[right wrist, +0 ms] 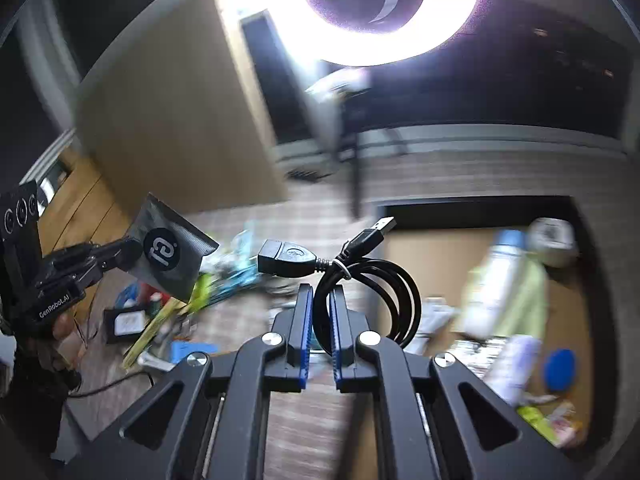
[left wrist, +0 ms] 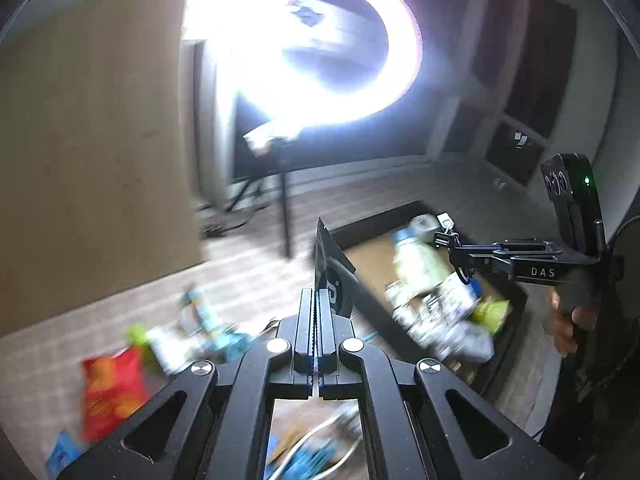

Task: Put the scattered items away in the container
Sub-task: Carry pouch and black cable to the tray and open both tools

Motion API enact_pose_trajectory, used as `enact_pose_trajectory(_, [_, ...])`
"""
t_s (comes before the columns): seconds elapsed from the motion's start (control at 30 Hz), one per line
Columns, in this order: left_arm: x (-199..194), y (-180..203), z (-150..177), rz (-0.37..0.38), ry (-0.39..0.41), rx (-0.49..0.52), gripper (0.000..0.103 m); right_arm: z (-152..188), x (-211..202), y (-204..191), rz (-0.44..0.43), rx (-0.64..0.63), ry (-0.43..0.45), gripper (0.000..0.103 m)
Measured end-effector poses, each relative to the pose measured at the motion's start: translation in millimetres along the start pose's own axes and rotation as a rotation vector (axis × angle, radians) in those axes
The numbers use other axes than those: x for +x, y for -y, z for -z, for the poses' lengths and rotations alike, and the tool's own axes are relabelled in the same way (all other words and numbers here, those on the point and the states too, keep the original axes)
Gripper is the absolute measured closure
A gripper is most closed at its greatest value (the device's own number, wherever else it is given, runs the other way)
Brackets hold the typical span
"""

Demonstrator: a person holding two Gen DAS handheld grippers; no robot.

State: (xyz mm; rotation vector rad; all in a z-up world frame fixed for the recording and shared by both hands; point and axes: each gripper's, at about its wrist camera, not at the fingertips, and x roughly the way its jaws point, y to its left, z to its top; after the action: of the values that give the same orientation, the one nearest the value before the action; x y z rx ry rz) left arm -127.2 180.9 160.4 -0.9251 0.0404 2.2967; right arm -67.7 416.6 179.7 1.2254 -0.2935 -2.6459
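Observation:
My left gripper (left wrist: 319, 300) is shut on a flat black pouch (left wrist: 332, 272) with a round logo; it also shows in the right wrist view (right wrist: 170, 250), held up in the air. My right gripper (right wrist: 319, 292) is shut on a coiled black USB cable (right wrist: 360, 276) with both plugs sticking up. The right gripper shows in the left wrist view (left wrist: 444, 236), above the box. The cardboard box (right wrist: 432, 256) with dark rim lies on the floor at right and holds a white bottle (right wrist: 496, 280), green cloth and several packets. Scattered items (right wrist: 224, 276) lie on the floor at left.
A red snack bag (left wrist: 112, 392), a blue packet (left wrist: 60, 456) and blurred bottles lie on the tiled floor. A bright ring light on a tripod (left wrist: 284, 216) stands behind. A wooden cabinet (left wrist: 92, 152) is at left. A black device (right wrist: 128, 324) lies on the floor.

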Motion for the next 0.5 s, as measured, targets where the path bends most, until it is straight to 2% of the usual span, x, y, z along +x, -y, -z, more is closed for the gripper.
enact_pose_trajectory(0.1, [28.8,25.5,-19.2,0.060,-0.001,0.013,0.103,1.2,-22.2,39.1,0.067,0.069,0.039,0.095])
enact_pose_trajectory(0.23, [64.4,57.2,-38.2,0.101,-0.009,0.049,0.103,5.0,-44.8,85.8,0.156,0.147,0.070,0.095])
enact_pose_trajectory(0.4, [97.5,88.1,-50.4,0.149,-0.032,0.085,0.103,12.2,-51.4,126.2,0.233,0.209,0.073,0.095])
enact_pose_trajectory(0.5, [110.5,103.6,-54.9,0.169,-0.033,0.111,0.103,15.7,-49.3,140.5,0.247,0.236,0.069,0.095])
